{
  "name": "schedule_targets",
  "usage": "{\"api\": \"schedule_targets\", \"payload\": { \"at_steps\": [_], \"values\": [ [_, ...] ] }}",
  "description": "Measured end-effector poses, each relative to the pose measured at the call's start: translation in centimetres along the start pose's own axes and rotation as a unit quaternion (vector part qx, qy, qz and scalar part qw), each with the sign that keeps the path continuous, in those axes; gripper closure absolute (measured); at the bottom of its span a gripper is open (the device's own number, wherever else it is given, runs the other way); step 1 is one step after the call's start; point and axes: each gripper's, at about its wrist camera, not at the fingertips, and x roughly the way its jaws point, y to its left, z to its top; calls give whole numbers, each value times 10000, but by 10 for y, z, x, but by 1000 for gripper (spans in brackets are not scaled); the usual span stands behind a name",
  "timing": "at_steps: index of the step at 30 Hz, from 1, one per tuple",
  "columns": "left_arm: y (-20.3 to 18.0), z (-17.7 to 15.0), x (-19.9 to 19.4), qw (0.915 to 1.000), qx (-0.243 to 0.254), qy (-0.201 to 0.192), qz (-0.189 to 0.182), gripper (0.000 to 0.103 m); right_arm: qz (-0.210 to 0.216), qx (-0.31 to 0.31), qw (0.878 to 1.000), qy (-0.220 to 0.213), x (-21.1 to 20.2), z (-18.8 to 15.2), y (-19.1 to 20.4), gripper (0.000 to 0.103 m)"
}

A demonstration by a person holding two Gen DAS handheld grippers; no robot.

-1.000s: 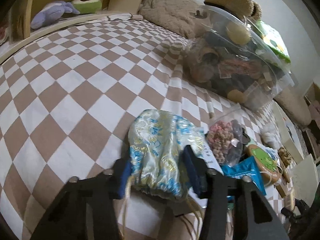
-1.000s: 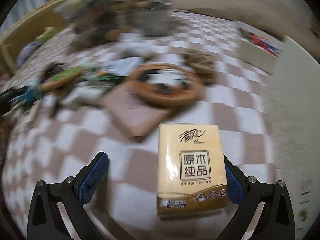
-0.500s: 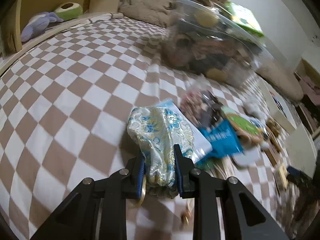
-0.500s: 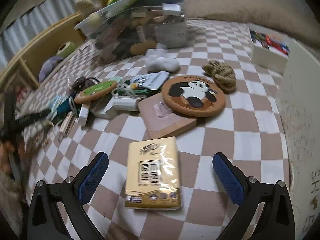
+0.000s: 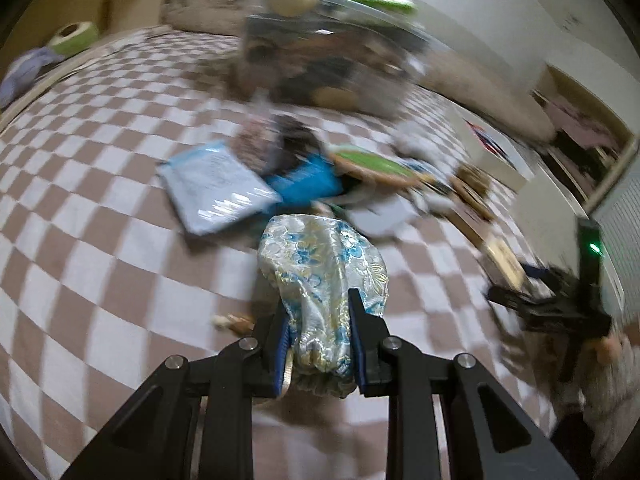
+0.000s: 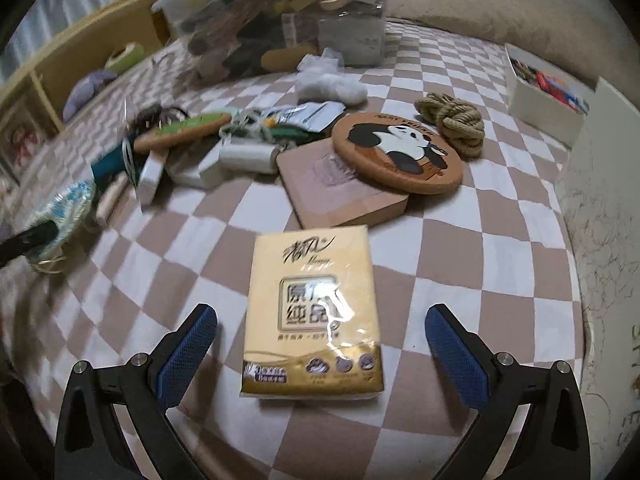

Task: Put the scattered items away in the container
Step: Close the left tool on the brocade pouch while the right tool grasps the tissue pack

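My left gripper [image 5: 318, 320] is shut on a blue and gold brocade drawstring pouch [image 5: 322, 276] and holds it above the checkered bedspread [image 5: 100, 208]. The pouch also shows at the left edge of the right wrist view [image 6: 64, 208]. My right gripper [image 6: 320, 340] is open, its fingers either side of a yellow tissue pack [image 6: 316, 312] lying flat on the bedspread, not touching it. The clear plastic container [image 6: 280, 20], full of items, stands at the back; it is blurred in the left wrist view [image 5: 320, 52].
Scattered items lie mid-bed: a panda coaster [image 6: 398, 156] on a pink pad [image 6: 340, 188], a rope bundle [image 6: 452, 124], white cotton [image 6: 328, 84], a green coaster [image 6: 184, 132], a pale blue packet [image 5: 216, 188]. A white box [image 6: 548, 100] sits at the right.
My left gripper has lifted the pouch and swung right, away from the pale blue packet. My right gripper has moved closer over the tissue pack and stays open.
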Motion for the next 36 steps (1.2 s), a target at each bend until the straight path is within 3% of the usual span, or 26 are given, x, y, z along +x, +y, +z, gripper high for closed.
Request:
{"api": "schedule_targets", "payload": {
  "at_steps": [5,11,12,13,15,22,26,31,33,36],
  "values": [
    [-30,-14,8,9981,275,232,-502,78,-160,-129,9998,57,0,-5,5,0],
    [-55,-23,24,9950,781,469,-398,75,-92,71,9995,279,-6,-7,-7,0],
    [-57,-24,26,9949,826,480,-309,62,-147,97,9994,312,-8,-9,-10,0],
    [-58,-24,28,9949,850,494,-216,41,-219,138,9991,337,-10,-11,-14,0],
    [-59,-24,29,9949,870,478,-164,30,-343,285,9984,358,-13,-14,-22,0],
    [-65,-25,37,9940,984,479,-61,27,-907,746,9925,347,-20,-15,-49,0],
    [-73,-25,42,9928,1115,439,44,19,-1295,629,9893,235,-25,-12,-47,0],
    [-86,-33,54,9869,1509,457,354,7,-2122,61,9772,48,-32,-11,-30,0],
    [-89,-34,58,9858,1561,464,416,4,-1802,331,9831,-55,-39,-13,-30,0],
    [-89,-33,60,9862,1527,482,426,2,-822,1164,9897,-101,-42,-14,-39,0]
  ]
}}
